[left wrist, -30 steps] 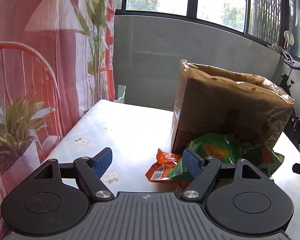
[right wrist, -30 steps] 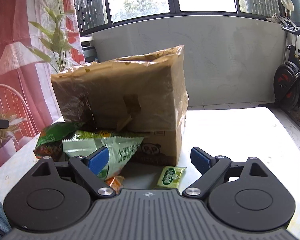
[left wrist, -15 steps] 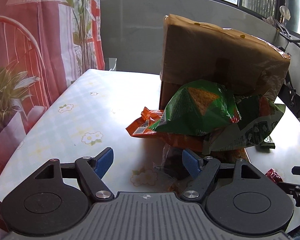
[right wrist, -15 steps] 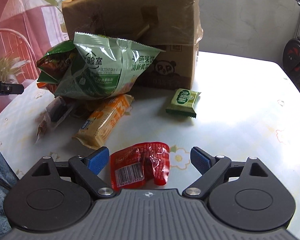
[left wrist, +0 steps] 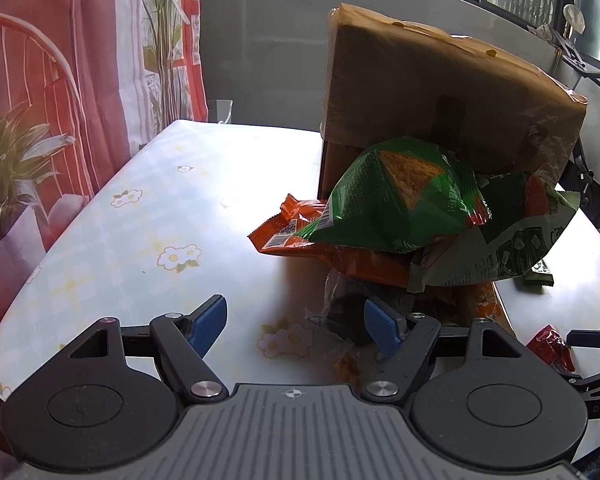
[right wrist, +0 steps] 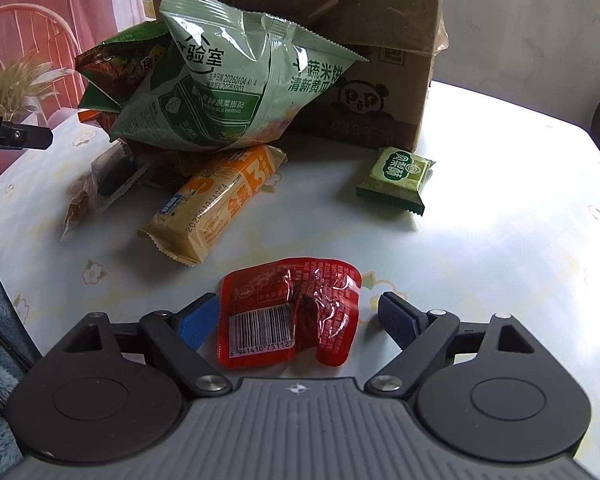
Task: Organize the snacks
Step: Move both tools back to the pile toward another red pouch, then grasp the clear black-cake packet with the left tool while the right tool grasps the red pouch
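Snacks are piled on the floral table [right wrist: 500, 240] against a cardboard box [right wrist: 380, 40]. 1 red sachet [right wrist: 290, 318] lies flat between the spread fingers of the right gripper [right wrist: 296, 320], untouched as far as can be seen. It is judged light, soft and slippery; a pinch across its flat barcode half is advised. A pale green puffed bag [right wrist: 228, 92] rests on a yellow bar [right wrist: 216, 204]; a small green pack [right wrist: 396, 178] lies apart. The left gripper [left wrist: 294, 324] is held wide open and empty near a clear wrapper [left wrist: 340, 312], below the green chip bag [left wrist: 396, 200].

Floral table [right wrist: 500, 248]: cardboard box [right wrist: 380, 80], red packet [right wrist: 288, 312], green packet [right wrist: 394, 180].
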### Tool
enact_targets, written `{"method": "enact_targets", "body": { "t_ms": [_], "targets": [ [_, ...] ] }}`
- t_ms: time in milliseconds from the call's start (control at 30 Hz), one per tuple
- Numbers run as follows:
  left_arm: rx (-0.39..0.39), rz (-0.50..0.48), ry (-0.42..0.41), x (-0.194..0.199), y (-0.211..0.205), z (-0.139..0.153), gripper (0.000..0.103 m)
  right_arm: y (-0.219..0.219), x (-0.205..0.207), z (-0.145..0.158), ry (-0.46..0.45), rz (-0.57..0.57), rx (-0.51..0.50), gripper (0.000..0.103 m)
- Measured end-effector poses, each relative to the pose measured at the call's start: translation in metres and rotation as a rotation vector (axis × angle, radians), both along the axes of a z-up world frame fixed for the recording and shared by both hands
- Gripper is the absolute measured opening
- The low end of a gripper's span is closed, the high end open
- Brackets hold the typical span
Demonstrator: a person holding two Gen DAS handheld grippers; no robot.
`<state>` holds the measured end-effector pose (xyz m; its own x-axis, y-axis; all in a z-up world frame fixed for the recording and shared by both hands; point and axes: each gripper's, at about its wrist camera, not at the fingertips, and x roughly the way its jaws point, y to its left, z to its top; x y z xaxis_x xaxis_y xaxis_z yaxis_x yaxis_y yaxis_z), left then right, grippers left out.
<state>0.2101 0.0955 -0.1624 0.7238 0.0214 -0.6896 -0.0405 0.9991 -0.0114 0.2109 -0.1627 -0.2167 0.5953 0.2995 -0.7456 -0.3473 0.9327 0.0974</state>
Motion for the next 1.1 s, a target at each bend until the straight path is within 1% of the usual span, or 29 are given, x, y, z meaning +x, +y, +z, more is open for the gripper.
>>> {"method": "enact_targets", "body": {
  "t_ms": [133,200,267,400,433,467,533,600,800,900,1000,1033,1100],
  "targets": [
    [-0.002,0.003,0.012,0.002,0.000,-0.002,0.078,0.004,-0.003,0.001,-0.022,0.019,-0.042,0.077],
    [-0.003,0.000,0.018,0.003,-0.001,-0.003,0.078,0.004,-0.003,0.002,-0.026,0.019,-0.036,0.072],
    [-0.003,-0.004,0.019,0.003,-0.001,-0.004,0.078,0.001,-0.002,0.002,-0.031,0.010,-0.021,0.066],
    [-0.006,-0.014,0.030,0.004,-0.002,-0.007,0.078,-0.001,0.000,0.002,-0.041,0.004,-0.006,0.059],
    [-0.007,-0.016,0.034,0.004,-0.002,-0.008,0.078,-0.001,0.001,0.002,-0.048,0.003,-0.006,0.055],
    [-0.011,-0.019,0.040,0.005,-0.003,-0.010,0.078,0.000,0.001,0.002,-0.052,0.001,-0.009,0.053],
    [-0.020,-0.030,0.049,0.007,-0.004,-0.013,0.078,-0.001,0.003,0.001,-0.059,-0.001,0.002,0.053],
    [-0.012,-0.045,0.047,0.010,-0.008,-0.015,0.078,-0.001,0.006,0.000,-0.068,-0.002,0.005,0.052],
    [0.029,-0.144,0.054,0.033,-0.025,-0.028,0.077,0.002,0.016,-0.002,-0.088,0.000,0.001,0.052],
    [-0.003,-0.184,0.071,0.046,-0.028,-0.039,0.078,0.001,0.015,-0.003,-0.091,-0.002,0.005,0.052],
    [0.028,-0.185,0.081,0.059,-0.032,-0.051,0.078,-0.001,0.013,-0.003,-0.092,-0.004,0.016,0.052],
    [0.027,-0.185,0.088,0.062,-0.032,-0.054,0.079,-0.001,0.012,-0.004,-0.092,-0.005,0.017,0.052],
    [-0.008,-0.179,0.098,0.065,-0.029,-0.060,0.079,0.000,0.013,-0.004,-0.092,-0.005,0.016,0.052]
  ]
}}
